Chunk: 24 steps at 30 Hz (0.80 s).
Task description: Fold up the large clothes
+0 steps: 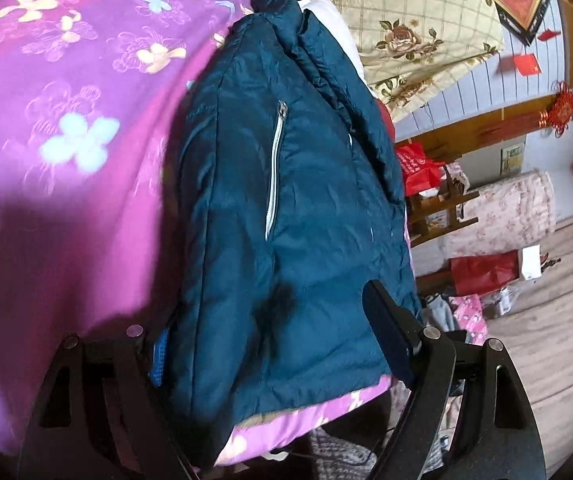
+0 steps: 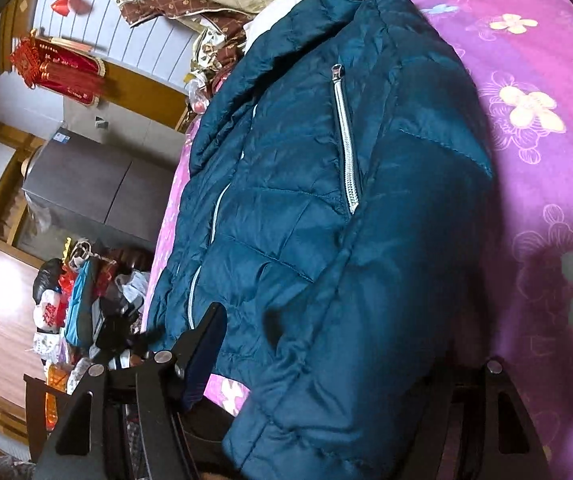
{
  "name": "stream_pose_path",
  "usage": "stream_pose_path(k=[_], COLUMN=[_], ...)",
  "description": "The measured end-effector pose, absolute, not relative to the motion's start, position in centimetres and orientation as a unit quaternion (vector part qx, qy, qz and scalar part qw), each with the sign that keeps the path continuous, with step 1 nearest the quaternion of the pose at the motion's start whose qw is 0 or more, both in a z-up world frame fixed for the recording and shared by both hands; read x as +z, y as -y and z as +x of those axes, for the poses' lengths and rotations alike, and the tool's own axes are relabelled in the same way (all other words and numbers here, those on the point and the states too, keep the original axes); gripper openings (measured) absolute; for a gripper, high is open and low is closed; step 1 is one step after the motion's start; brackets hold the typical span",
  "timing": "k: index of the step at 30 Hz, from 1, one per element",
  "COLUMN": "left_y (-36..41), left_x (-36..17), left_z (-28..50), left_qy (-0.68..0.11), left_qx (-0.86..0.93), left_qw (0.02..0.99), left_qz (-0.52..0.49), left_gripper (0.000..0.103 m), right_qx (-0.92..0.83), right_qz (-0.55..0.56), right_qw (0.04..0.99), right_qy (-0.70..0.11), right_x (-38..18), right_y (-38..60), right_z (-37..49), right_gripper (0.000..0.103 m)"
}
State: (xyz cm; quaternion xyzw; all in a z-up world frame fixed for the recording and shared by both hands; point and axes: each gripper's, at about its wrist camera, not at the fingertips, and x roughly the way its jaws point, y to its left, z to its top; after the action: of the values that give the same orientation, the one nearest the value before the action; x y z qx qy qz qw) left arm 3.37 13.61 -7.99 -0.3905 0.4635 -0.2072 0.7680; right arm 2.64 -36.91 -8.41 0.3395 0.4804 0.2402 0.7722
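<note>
A dark teal padded jacket point(image 1: 286, 160) with silver pocket zips lies on the purple flowered bed cover point(image 1: 66, 100), close to the bed's edge. The hem faces me in both views. My left gripper point(image 1: 266, 312) stands wide with the hem's left part between its fingers. Its blue-padded finger point(image 1: 158, 352) is half hidden behind the jacket's side. In the right wrist view the jacket point(image 2: 306, 200) fills the middle. My right gripper point(image 2: 346, 328) straddles the hem's other part. One finger point(image 2: 206, 344) stands clear, with a strip of cover showing beside it. The other is hidden behind the fabric.
Folded floral quilts point(image 1: 418, 20) and a white pillow lie beyond the collar. The bed's edge drops to a wooden floor with red bags point(image 1: 482, 272) and a stool. The right wrist view shows a grey cabinet point(image 2: 98, 188) and piled bags point(image 2: 66, 300).
</note>
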Motion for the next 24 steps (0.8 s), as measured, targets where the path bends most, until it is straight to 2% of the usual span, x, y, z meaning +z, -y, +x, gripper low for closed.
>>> stream_pose_path(k=[3, 7, 12, 15, 18, 20, 21, 22, 24], left_y=[-13.3, -12.0, -11.2, -11.0, -10.3, -10.0, -10.0, -10.4, -11.5], left_x=[-8.0, -6.8, -6.2, -7.1, -7.3, -7.1, -7.1, -7.1, -6.5], left_z=[2.3, 1.9, 3.2, 4.3, 4.0, 3.6, 3.6, 3.7, 3.5], left_qy=[-0.457, -0.453, -0.461, -0.468, -0.472, -0.479, -0.489, -0.501, -0.498], left_qx=[-0.206, -0.204, -0.203, -0.198, -0.182, -0.148, -0.129, -0.104, -0.099], left_qw=[0.772, 0.785, 0.791, 0.782, 0.790, 0.805, 0.807, 0.808, 0.802], left_qz=[-0.392, -0.370, -0.347, -0.360, -0.346, -0.318, -0.304, -0.293, -0.314], left_gripper=[0.081, 0.081, 0.081, 0.088, 0.088, 0.060, 0.026, 0.010, 0.008], right_qx=[0.233, 0.231, 0.244, 0.238, 0.227, 0.211, 0.202, 0.197, 0.195], right_qz=[0.344, 0.328, 0.330, 0.316, 0.301, 0.288, 0.282, 0.281, 0.283], right_qw=[0.774, 0.786, 0.789, 0.794, 0.800, 0.807, 0.810, 0.812, 0.815], right_qy=[-0.478, -0.471, -0.457, -0.461, -0.468, -0.470, -0.473, -0.473, -0.468], right_x=[-8.6, -7.7, -7.1, -7.3, -7.6, -7.5, -7.4, -7.3, -6.6], right_y=[37.0, 36.6, 36.5, 35.7, 34.9, 34.7, 34.7, 35.0, 35.4], right_z=[2.6, 2.2, 2.6, 2.7, 2.7, 2.7, 2.7, 2.7, 2.7], right_gripper=[0.059, 0.054, 0.054, 0.054, 0.054, 0.045, 0.035, 0.026, 0.019])
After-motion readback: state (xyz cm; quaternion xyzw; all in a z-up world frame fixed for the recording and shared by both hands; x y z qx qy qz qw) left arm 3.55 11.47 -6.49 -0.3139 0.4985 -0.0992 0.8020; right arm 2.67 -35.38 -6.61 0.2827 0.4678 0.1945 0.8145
